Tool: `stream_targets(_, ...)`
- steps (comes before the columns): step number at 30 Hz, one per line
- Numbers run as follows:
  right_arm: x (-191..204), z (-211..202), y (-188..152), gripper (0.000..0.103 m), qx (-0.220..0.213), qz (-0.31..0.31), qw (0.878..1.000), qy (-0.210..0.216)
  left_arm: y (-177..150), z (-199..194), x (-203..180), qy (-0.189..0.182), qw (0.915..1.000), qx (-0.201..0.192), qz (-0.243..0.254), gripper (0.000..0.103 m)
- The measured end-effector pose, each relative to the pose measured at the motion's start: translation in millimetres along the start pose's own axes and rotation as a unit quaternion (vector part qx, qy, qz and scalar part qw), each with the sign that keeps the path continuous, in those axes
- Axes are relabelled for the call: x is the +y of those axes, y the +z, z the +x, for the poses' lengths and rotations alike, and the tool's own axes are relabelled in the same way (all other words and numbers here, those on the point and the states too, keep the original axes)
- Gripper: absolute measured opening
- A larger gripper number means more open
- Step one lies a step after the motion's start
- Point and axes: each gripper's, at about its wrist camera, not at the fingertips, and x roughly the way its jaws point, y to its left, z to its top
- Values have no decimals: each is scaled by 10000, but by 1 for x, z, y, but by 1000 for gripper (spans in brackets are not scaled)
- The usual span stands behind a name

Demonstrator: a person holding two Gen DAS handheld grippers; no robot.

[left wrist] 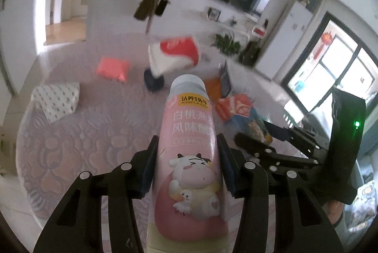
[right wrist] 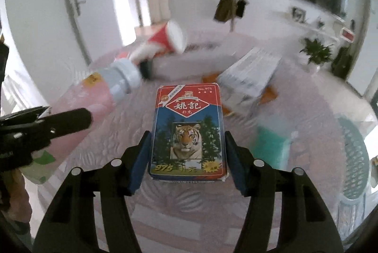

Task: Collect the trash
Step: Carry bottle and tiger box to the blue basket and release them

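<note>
My left gripper [left wrist: 187, 158] is shut on a pink yoghurt bottle [left wrist: 189, 144] with a cartoon cow and a grey cap, held above the round table. My right gripper [right wrist: 187, 153] is shut on a playing-card box [right wrist: 187, 130] with a tiger picture. In the right wrist view the bottle [right wrist: 94, 97] and the left gripper [right wrist: 47, 127] show at the left. In the left wrist view the right gripper [left wrist: 271, 137] shows at the right. A red and white paper cup [left wrist: 174, 52] lies tipped over a dark round object; it also shows in the right wrist view [right wrist: 165, 38].
The table [left wrist: 82, 135] has a pale patterned cloth. On it lie a pink packet [left wrist: 113, 67], a white dotted packet [left wrist: 56, 99], orange and red wrappers [left wrist: 234, 106], a white striped box [right wrist: 252, 73] and a teal packet [right wrist: 269, 144]. A chair [right wrist: 354, 158] stands at right.
</note>
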Motion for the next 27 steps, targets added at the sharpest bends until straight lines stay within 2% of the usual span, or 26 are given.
stream_targets(3,-20,-25,8,57,-357,186,9992,-11,11,-13,-10,-255,9995,-203,-9,46)
stream_targets(6,-49,-51,15,57,-712,411,9964,-224,23,-10,-32,-593,9980,-201,109,46)
stream_targets(10,-95,-80,17,57,-1052,772,9898,-571,39,7,-79,-1010,9939,-247,375,46)
stream_targets(13,-137,-99,12,57,-1210,1093,9831,-827,47,23,-114,-1161,9912,-213,594,46)
stream_targets(21,-232,-122,-12,57,-1331,1790,9639,-1454,70,91,-216,-1605,9809,25,1099,46)
stream_targets(27,-295,-111,-37,57,-1196,2242,9497,-1831,78,158,-276,-1652,9762,283,1375,46)
